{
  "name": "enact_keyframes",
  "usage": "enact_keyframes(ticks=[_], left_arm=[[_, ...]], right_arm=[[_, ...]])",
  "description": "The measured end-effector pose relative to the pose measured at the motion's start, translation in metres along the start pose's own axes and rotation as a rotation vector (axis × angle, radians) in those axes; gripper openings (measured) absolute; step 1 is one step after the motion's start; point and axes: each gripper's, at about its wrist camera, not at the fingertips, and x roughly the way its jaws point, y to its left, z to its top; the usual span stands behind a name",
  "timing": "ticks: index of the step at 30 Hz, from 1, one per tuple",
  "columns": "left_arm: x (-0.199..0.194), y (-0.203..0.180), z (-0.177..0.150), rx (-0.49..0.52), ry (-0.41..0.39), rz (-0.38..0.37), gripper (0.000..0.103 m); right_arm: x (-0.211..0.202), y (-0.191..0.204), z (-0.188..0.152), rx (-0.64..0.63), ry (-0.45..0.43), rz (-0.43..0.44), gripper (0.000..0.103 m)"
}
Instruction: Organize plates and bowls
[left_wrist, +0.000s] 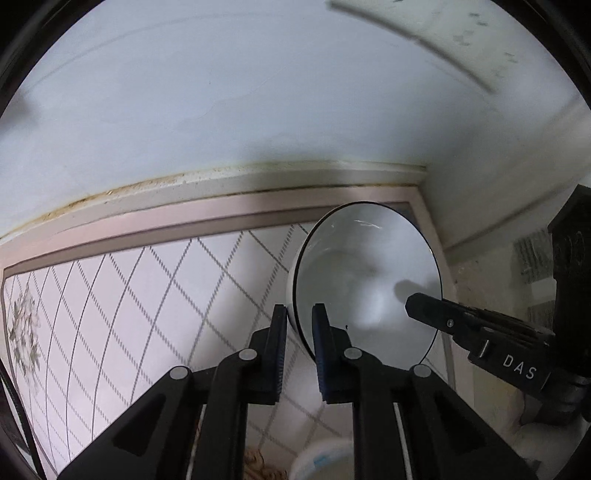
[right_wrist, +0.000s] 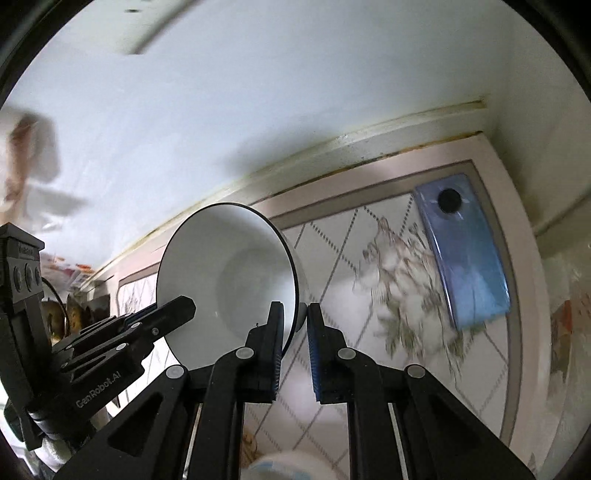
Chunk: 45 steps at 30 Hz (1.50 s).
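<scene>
1. Filled the upper half of both views with a plain white wall (left_wrist: 221, 92), joined to the table along a stained seam.
2. Covered the lower left of the left wrist view with a tablecloth (left_wrist: 129, 295) in a diamond lattice with flower sprigs. Showed the same cloth at centre right of the right wrist view.
3. Carried the task's thing between the two tools: a white bowl (left_wrist: 369, 273) with a thin dark rim. Sat right of centre in the left wrist view and left of centre in the right wrist view, tipped on edge with its hollow facing both cameras, and looked clear of the cloth.
4. Lay flat on the cloth at the upper right of the right wrist view: a blue phone (right_wrist: 465, 258), back up, well apart from the bowl.
5. Pinched the bowl's near rim at lower centre with the left gripper (left_wrist: 299, 314), fingers almost together, one pad inside the wall and one outside.
6. Clamped the opposite rim likewise with the right gripper (right_wrist: 295, 314), fingers nearly together on the thin wall.
7. Judged the step as carrying: bowl picked up by both rims, not yet set anywhere.
8. Called next for moving both hands as one, keeping them the same way apart, and levelling the bowl before lowering it at its place, which showed in neither view.
</scene>
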Motion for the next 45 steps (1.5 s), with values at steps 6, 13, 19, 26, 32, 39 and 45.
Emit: enact_keyframes(ticks=[6,13,19,26,32,39,45], left_arm=[[-0.032,-0.020,-0.047,0.037,-0.012,-0.019,0.012],[-0.055,-0.033,-0.110,0.063,0.002,-0.029,0.012],[-0.048,-0.033,-0.147,0.065,0.032,-0.029,0.012],[-0.022,-0.028,-0.173,0.061,0.086,-0.016,0.012],[-0.001,-0.026,-0.186,0.081,0.126,0.018,0.012],[0.013,-0.025,-0.192,0.101,0.161,0.037,0.012],[0.015,-0.025,-0.190,0.108,0.161,0.046,0.012]], right_arm=[[-0.058,-0.003,-0.054,-0.020,-0.038,-0.007,0.014],[-0.087,-0.003,-0.126,-0.020,-0.039,-0.008,0.014],[-0.093,-0.002,-0.178,-0.027,-0.016,-0.020,0.014],[-0.074,-0.012,-0.210,-0.014,0.024,-0.038,0.015],[-0.049,-0.020,-0.225,-0.007,0.060,-0.060,0.015],[-0.033,-0.028,-0.230,0.008,0.077,-0.071,0.015],[-0.029,-0.028,-0.226,0.004,0.082,-0.082,0.015]])
